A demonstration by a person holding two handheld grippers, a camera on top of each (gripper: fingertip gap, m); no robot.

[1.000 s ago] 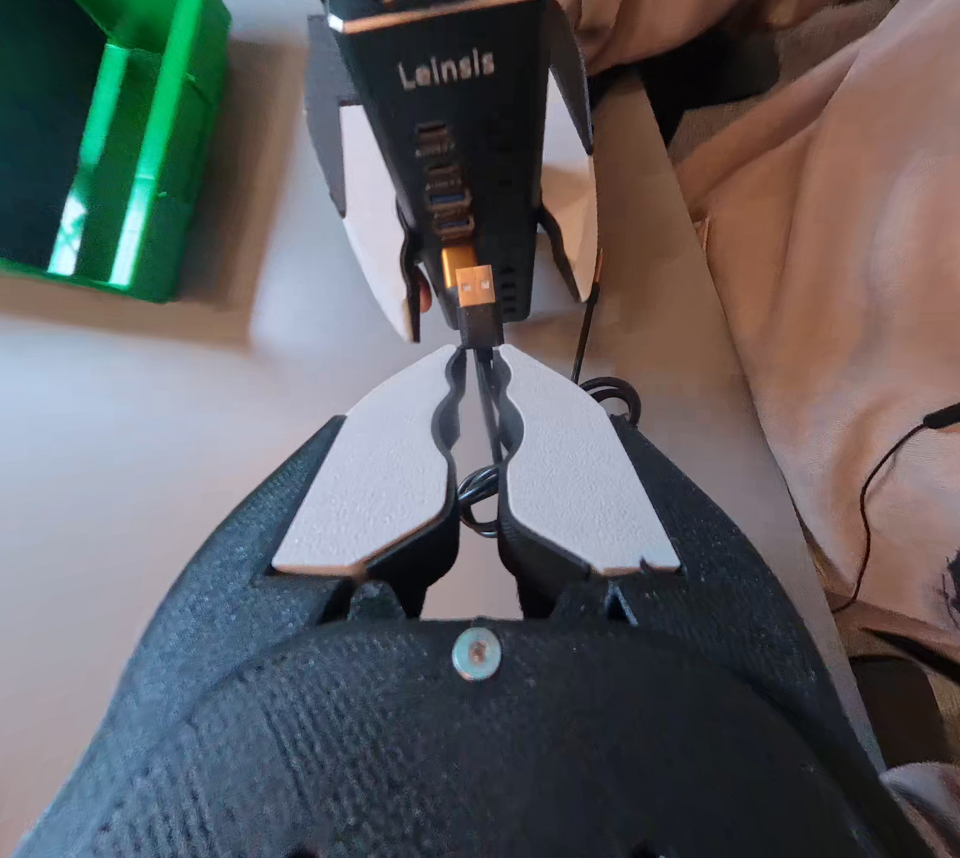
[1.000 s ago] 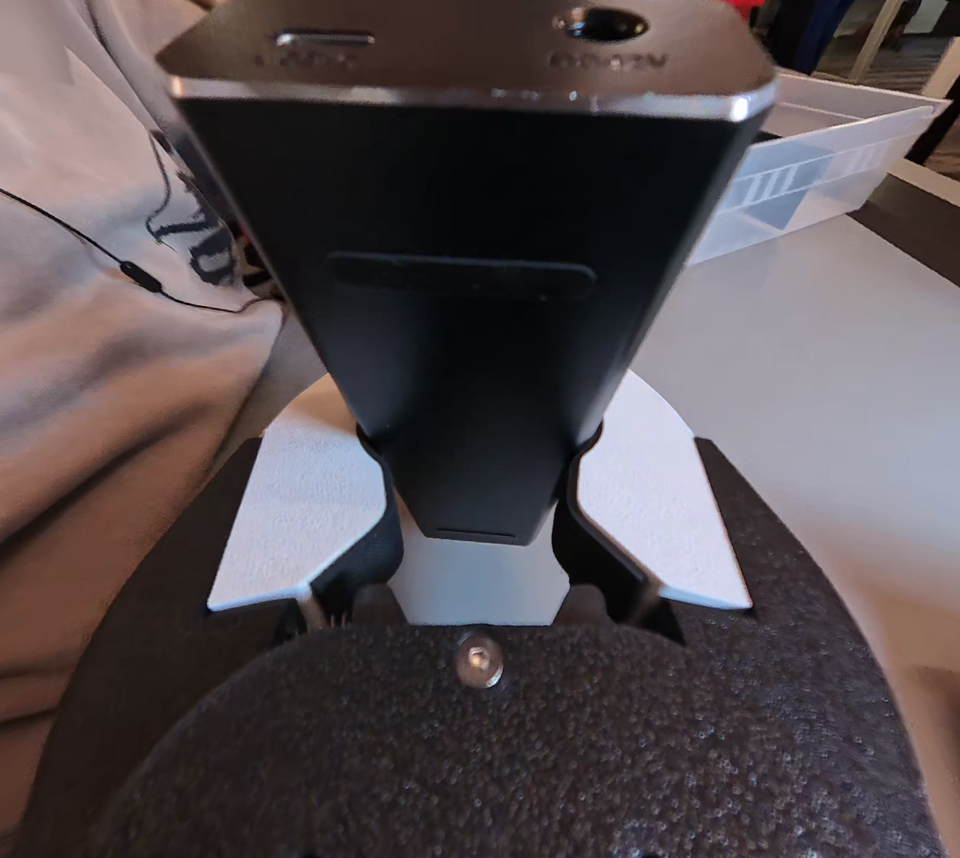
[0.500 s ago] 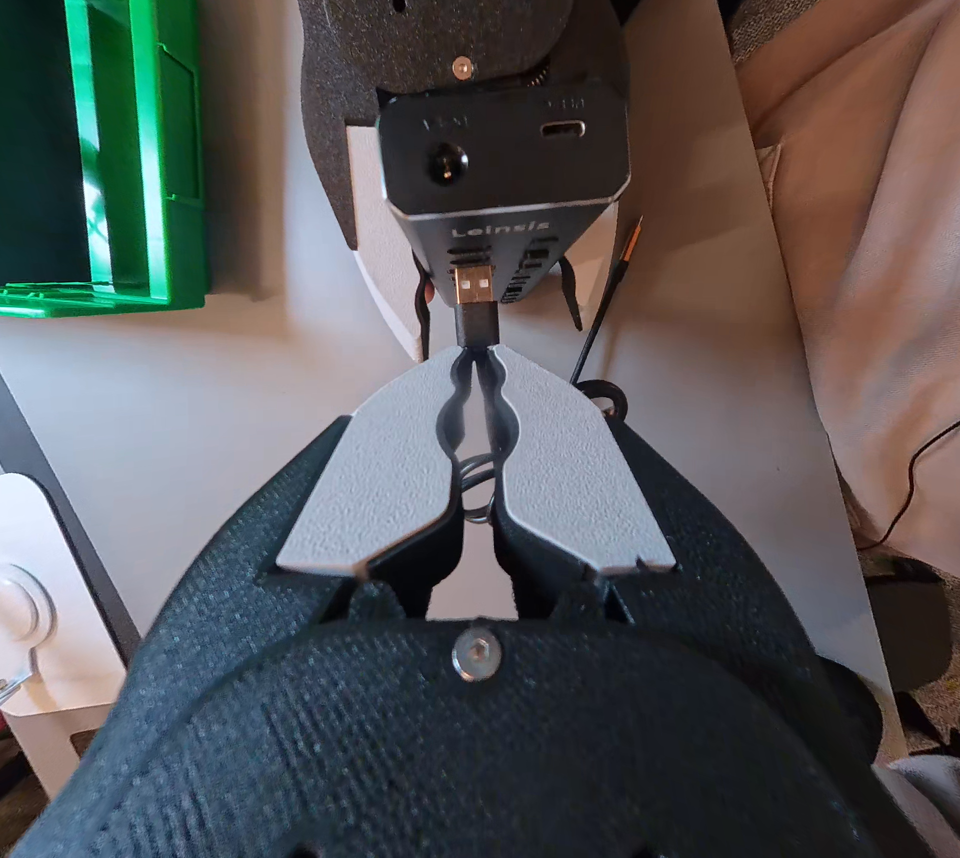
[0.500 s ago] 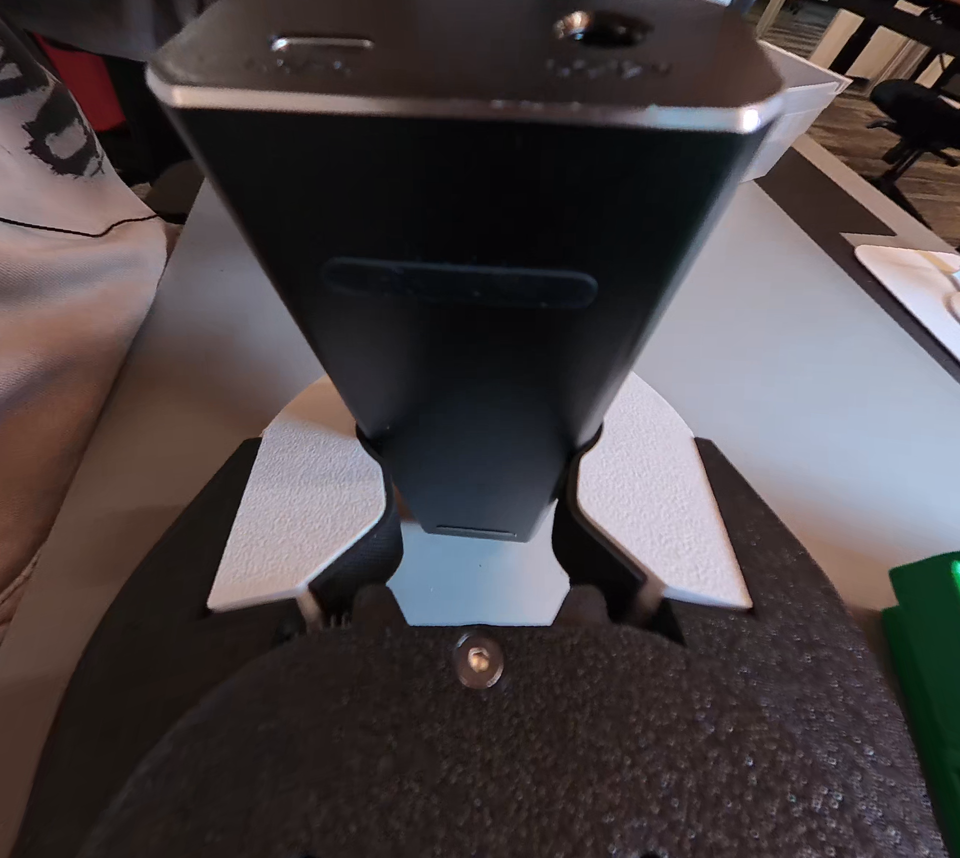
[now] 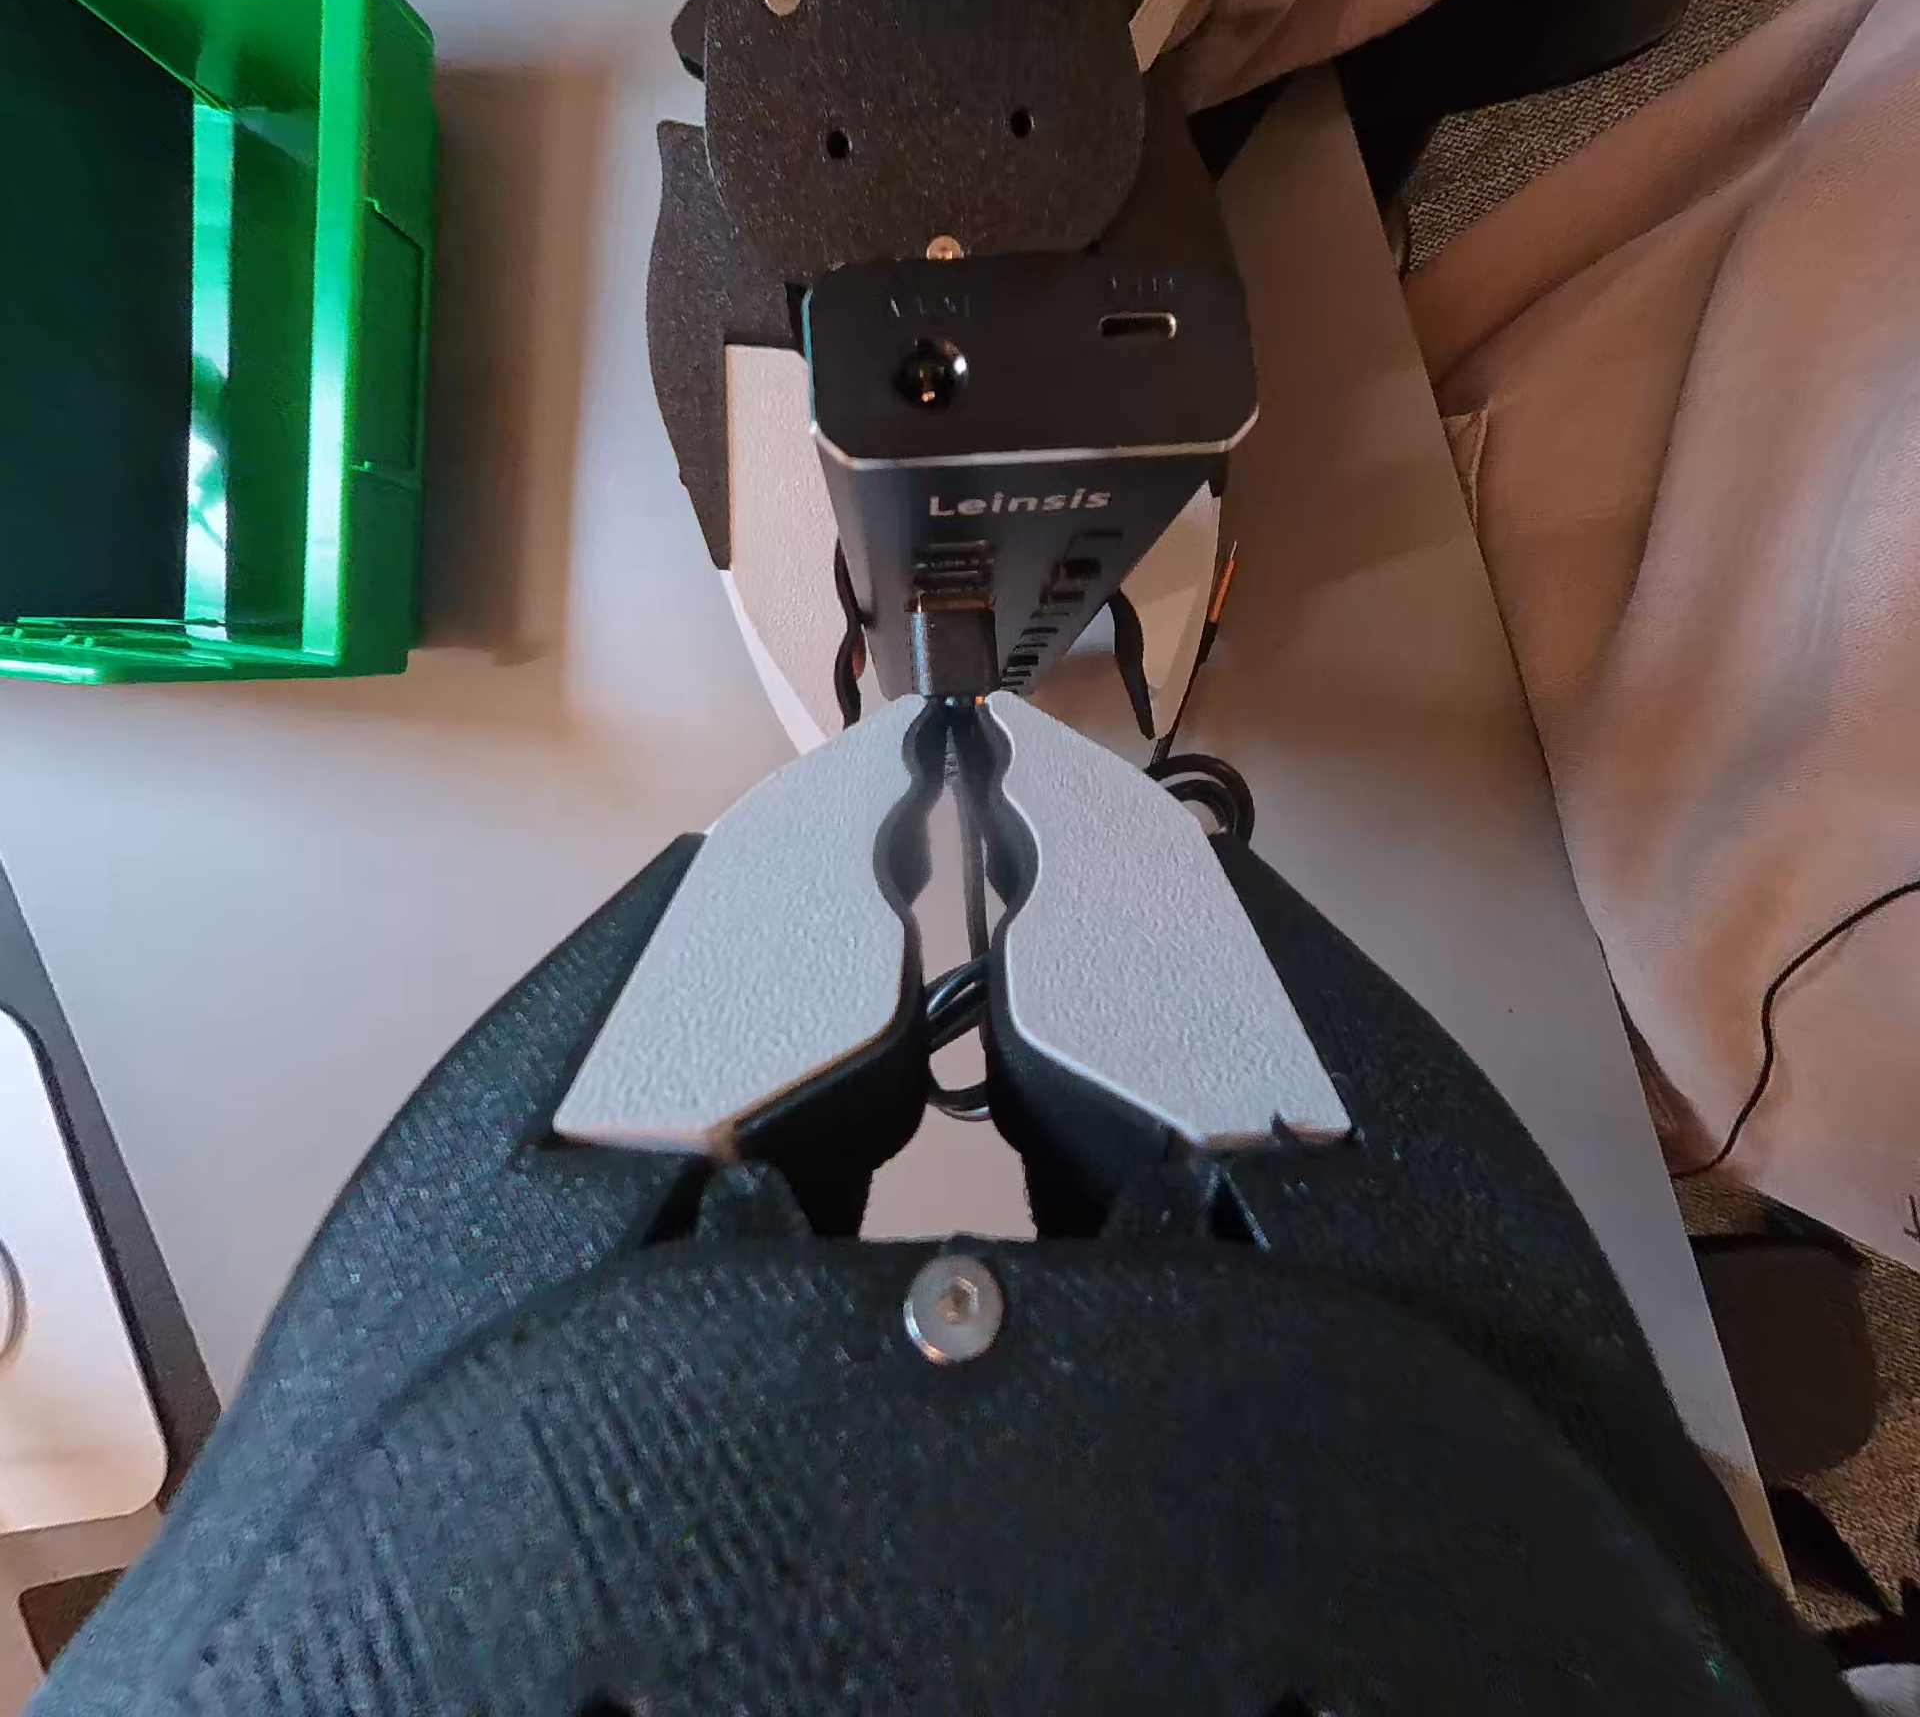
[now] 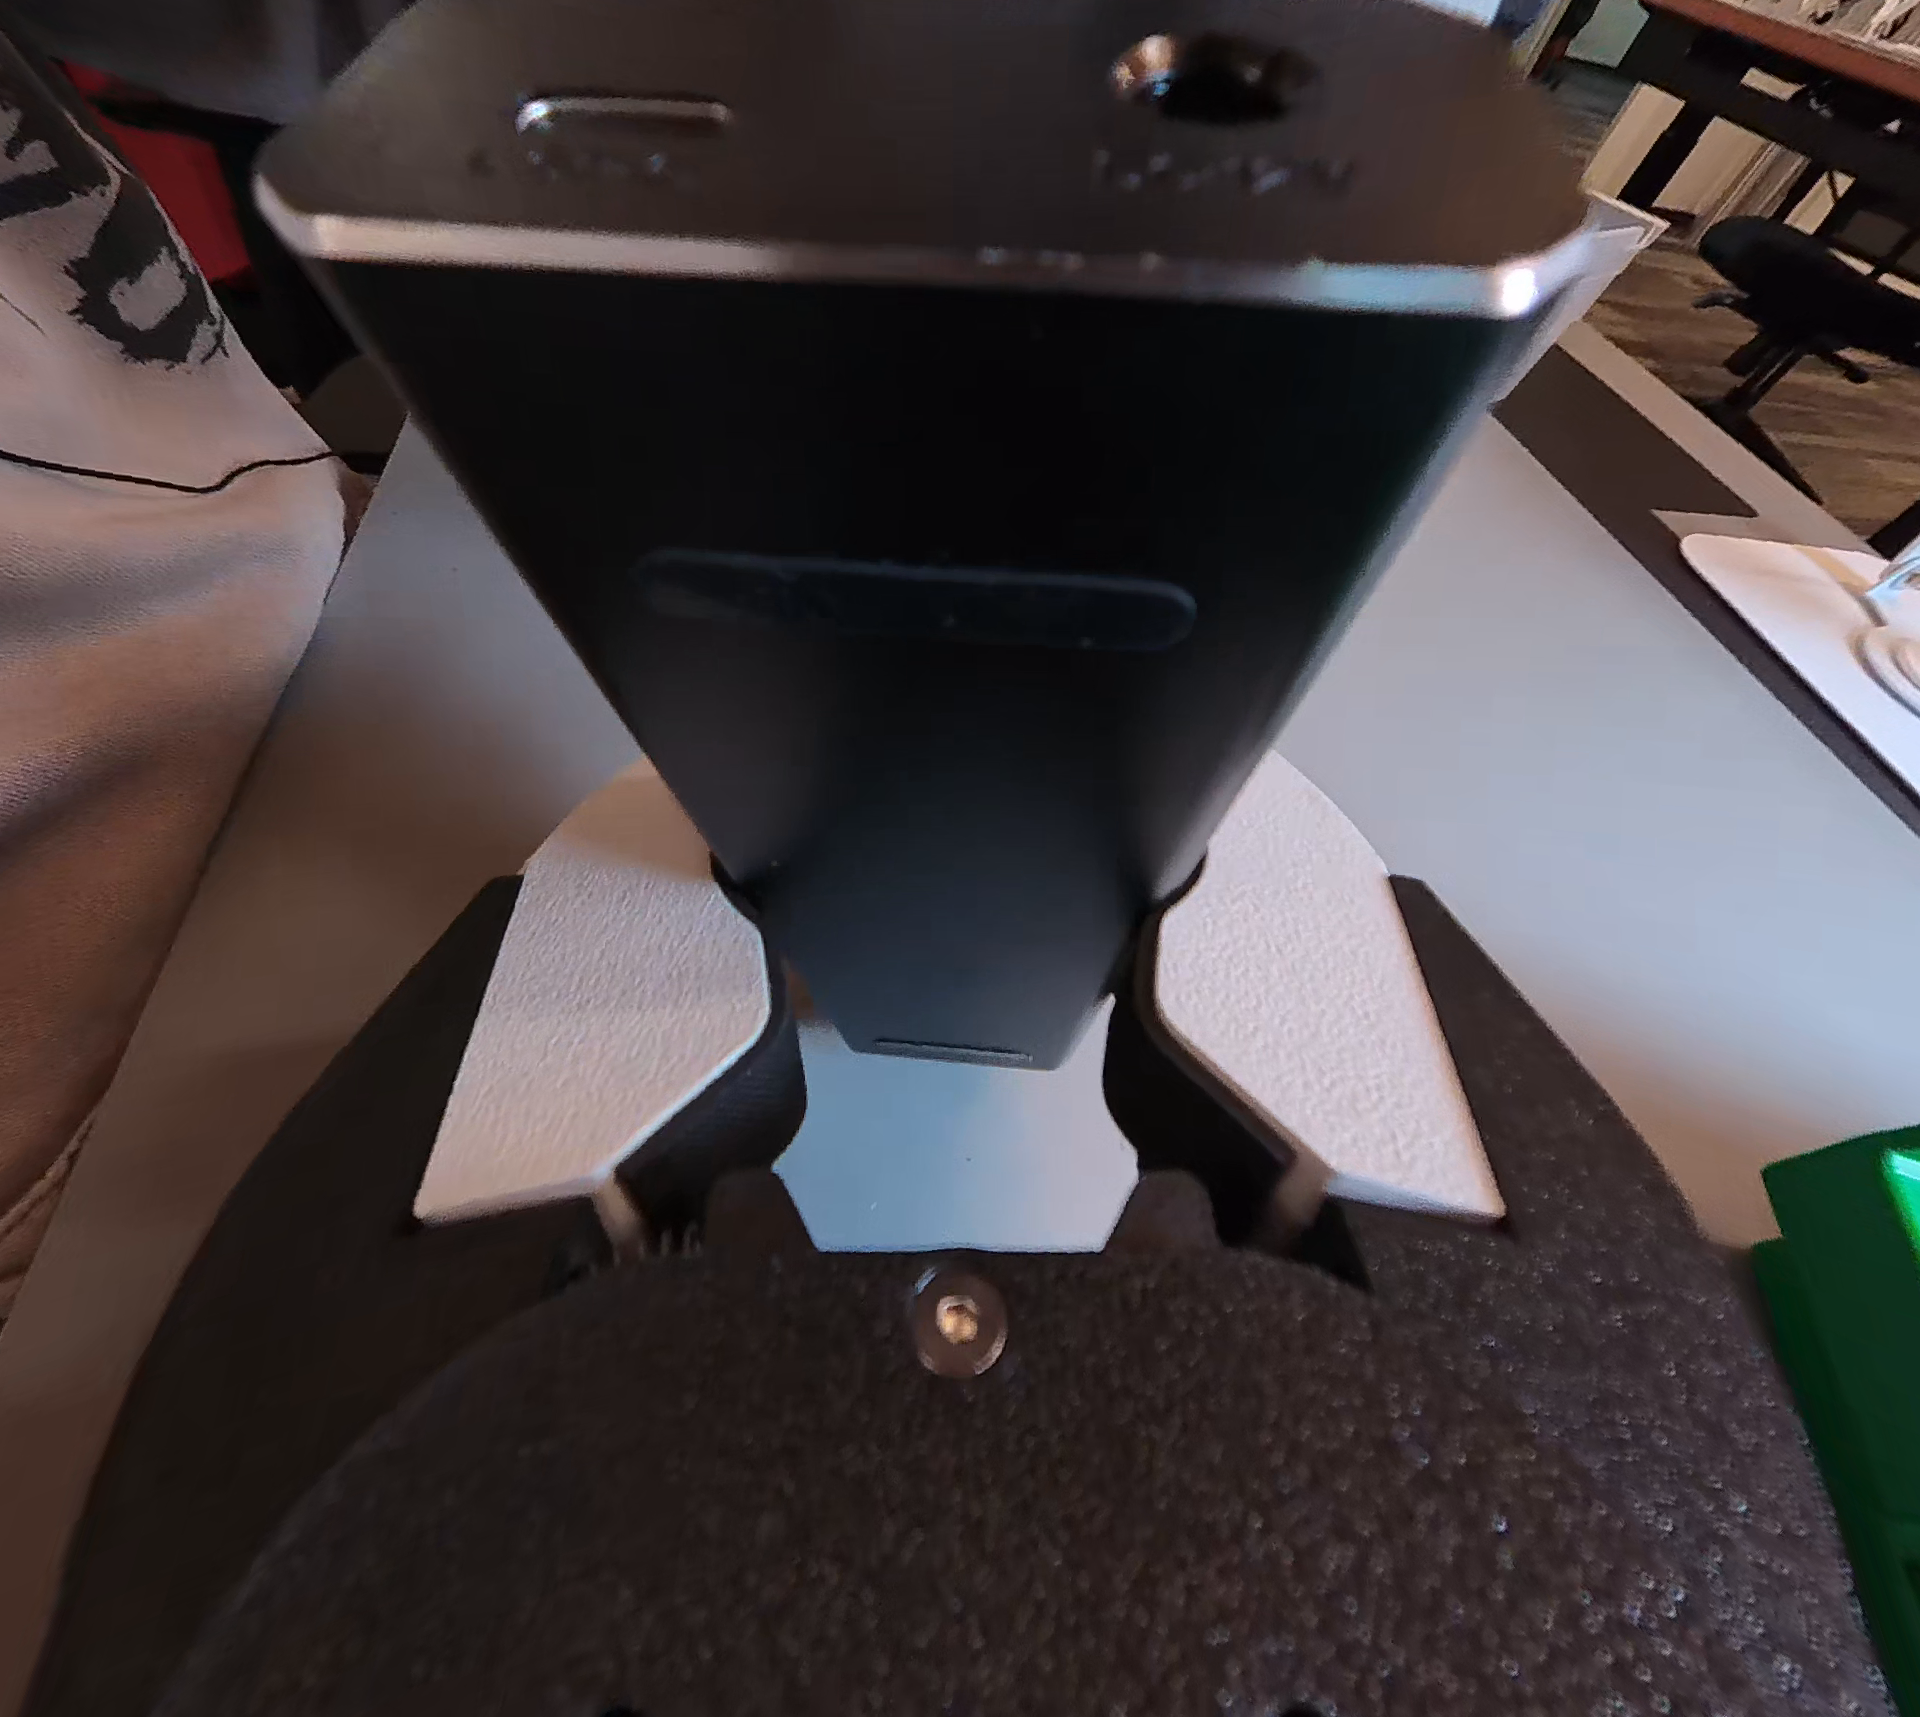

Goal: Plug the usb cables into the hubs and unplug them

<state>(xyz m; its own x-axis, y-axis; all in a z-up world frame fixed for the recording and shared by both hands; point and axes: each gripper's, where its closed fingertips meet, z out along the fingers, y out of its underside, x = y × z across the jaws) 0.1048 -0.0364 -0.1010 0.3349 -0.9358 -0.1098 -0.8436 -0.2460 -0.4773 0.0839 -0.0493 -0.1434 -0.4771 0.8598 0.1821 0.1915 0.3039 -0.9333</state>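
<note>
Plug (image 5: 948,644) now seated in hub (image 5: 1023,462), left hand-held gripper (image 5: 951,711) clamping cable

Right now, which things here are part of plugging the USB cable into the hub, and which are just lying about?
In the job:
black USB hub, clamped in the right gripper
USB plug and its black cable, held by the left gripper

Just lying about:
green bin
white pad

USB plug (image 5: 948,641) now seated in hub (image 5: 1023,462) port; metal tip hidden
</note>
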